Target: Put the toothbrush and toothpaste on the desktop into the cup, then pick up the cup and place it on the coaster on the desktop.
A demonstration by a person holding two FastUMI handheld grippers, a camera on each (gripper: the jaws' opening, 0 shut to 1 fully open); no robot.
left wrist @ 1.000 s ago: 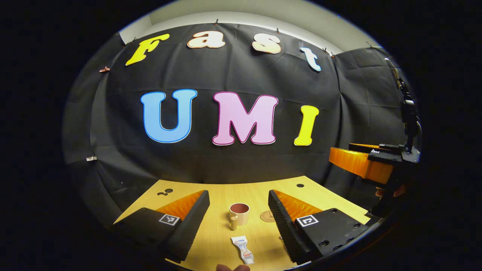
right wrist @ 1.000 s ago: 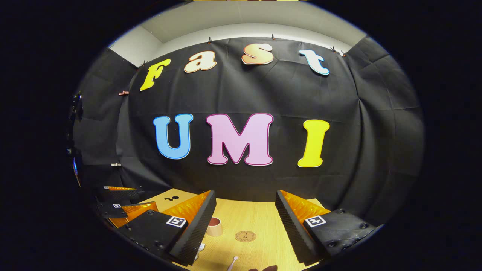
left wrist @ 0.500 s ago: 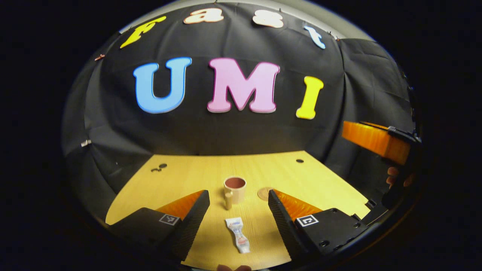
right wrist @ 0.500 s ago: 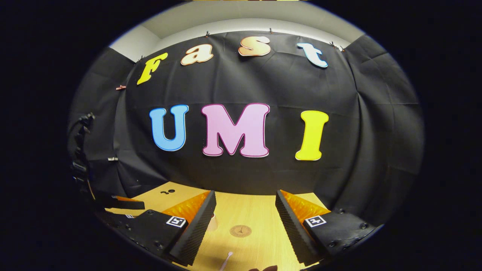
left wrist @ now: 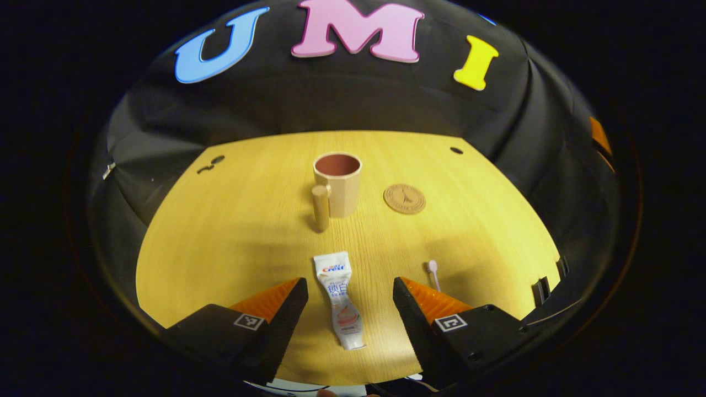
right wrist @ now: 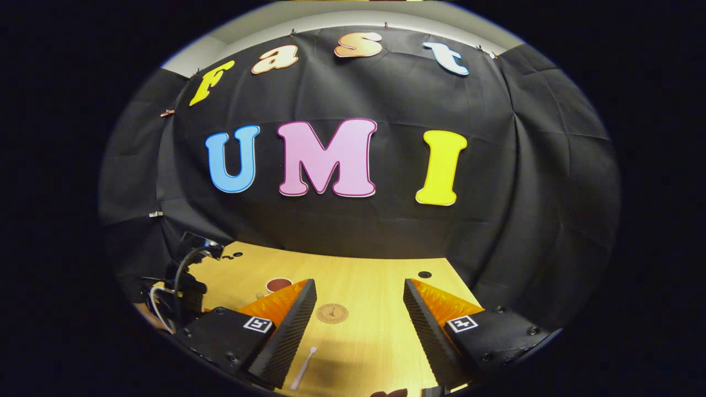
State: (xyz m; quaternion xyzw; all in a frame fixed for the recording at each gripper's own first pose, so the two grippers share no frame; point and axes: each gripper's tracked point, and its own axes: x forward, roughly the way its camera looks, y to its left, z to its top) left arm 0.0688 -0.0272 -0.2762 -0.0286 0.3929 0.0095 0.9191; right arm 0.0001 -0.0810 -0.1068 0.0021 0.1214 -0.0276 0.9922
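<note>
1. Your left gripper [left wrist: 347,298] hangs over the near edge of the desktop [left wrist: 231,220] with its fingers spread wide and nothing between the pads. The toothpaste [left wrist: 339,298] lies flat on the wood in the gap between them, cap end towards you.
2. Your right gripper [right wrist: 358,320] is also spread and empty. The toothbrush [right wrist: 303,368] lies just beside its left finger, low in the right gripper view.
3. The cup [left wrist: 337,182] stands upright farther back, mouth open, handle turned towards you. The coaster [left wrist: 405,198] lies near it and apart from it.
4. Risk: the tube is flat and soft, so if you close too high the pads may skim over it or squeeze it out sideways.
5. Risk: the tube lies lengthwise along the fingers. Carried like that, it may catch the cup's rim and tip the cup when you lower it in.
6. Risk: the toothbrush is thin and lies flat, so the right pads may push it along the wood instead of pinching it.
7. Hard to see: in the left gripper view the toothbrush [left wrist: 433,274] runs behind the right finger, leaving its head end in sight. In the right gripper view the cup [right wrist: 276,286] is mostly covered by the left finger. Whether either gripper touches the wood, I cannot tell.
</note>
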